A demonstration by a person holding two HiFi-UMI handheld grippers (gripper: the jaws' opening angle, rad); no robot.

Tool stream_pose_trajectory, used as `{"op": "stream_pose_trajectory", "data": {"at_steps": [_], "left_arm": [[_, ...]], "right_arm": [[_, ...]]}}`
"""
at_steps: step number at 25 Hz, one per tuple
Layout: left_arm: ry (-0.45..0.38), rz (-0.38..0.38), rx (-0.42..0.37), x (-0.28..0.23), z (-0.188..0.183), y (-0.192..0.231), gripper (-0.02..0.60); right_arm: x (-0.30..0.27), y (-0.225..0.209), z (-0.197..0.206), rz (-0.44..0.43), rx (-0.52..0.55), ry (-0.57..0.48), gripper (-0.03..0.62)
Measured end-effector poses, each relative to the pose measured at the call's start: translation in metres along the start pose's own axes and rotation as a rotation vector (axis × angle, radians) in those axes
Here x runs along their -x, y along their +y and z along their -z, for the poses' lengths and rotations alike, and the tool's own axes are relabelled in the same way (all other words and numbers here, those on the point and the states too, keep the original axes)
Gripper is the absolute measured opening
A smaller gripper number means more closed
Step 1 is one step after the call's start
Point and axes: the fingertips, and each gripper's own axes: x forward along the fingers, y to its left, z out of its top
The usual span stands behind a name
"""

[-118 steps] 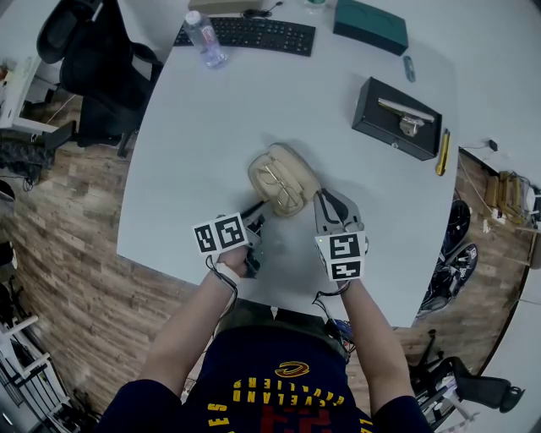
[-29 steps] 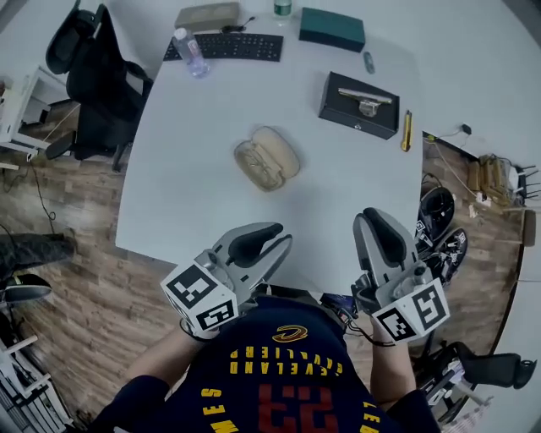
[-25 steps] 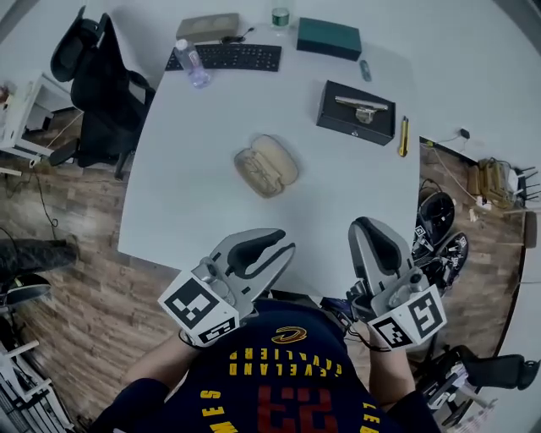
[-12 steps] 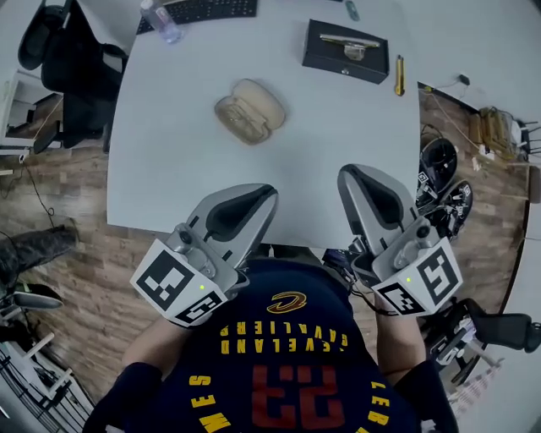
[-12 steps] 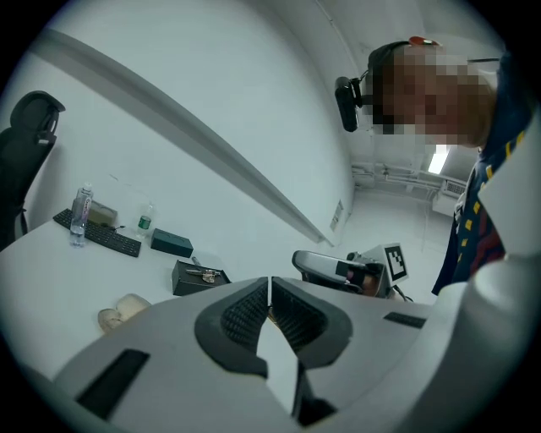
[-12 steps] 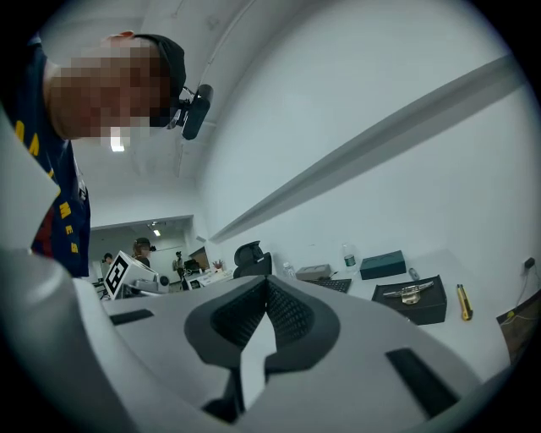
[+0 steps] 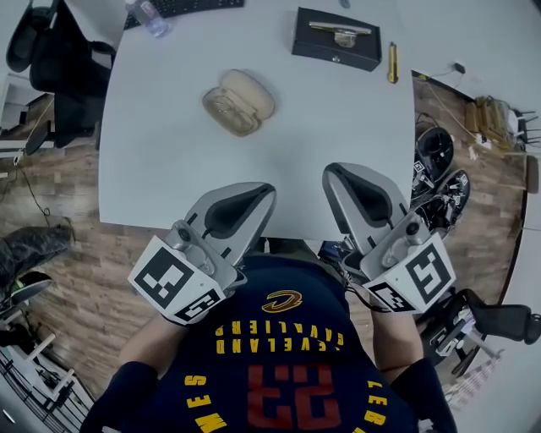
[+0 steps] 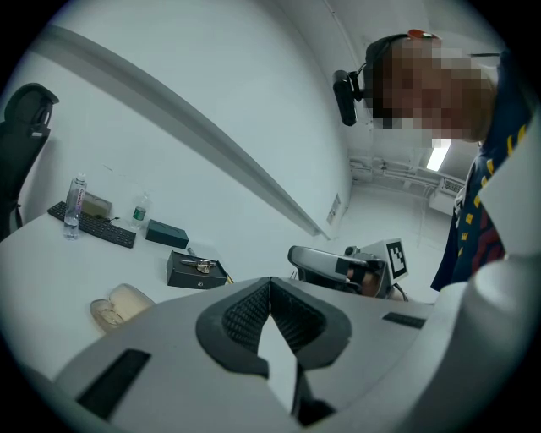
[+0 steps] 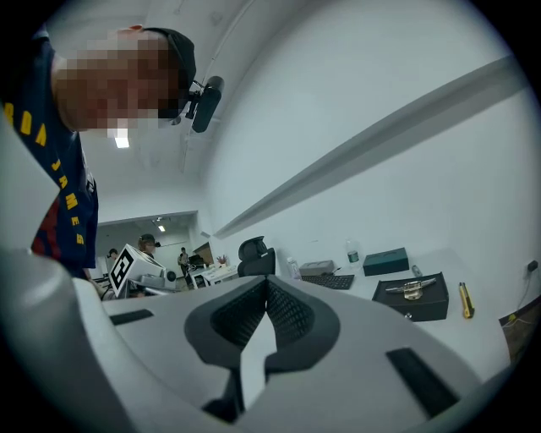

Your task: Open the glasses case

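The beige glasses case lies open on the white table, with the glasses visible in its nearer half. In the left gripper view the case is small and far off at the lower left. Both grippers hang over the table's near edge by the person's chest, well short of the case. My left gripper is shut with nothing in it, its pads meeting at the tip. My right gripper is also shut and holds nothing, with its tips together.
A black box with a metal piece on top stands at the table's far right, and a yellow cutter lies beside it. A water bottle and a keyboard are at the far edge. Office chairs stand to the left.
Both grippers have drawn back from the case toward the person's body. The case stays open on the table. The head view has tipped down, so the table sits higher in the frame.
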Motion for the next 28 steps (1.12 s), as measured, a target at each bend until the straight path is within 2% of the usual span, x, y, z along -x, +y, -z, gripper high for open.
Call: {"op": "stream_pose_trajectory", "data": {"at_steps": [20, 28], "left_arm": [[0.026, 0.001, -0.004, -0.016, 0.010, -0.014, 0.015], [0.037, -0.012, 0.013, -0.031, 0.028, -0.039, 0.014]], "right_arm": [[0.018, -0.006, 0.005, 0.003, 0.014, 0.002, 0.017], [0.047, -0.015, 0.016, -0.002, -0.003, 0.018, 0.017]]}}
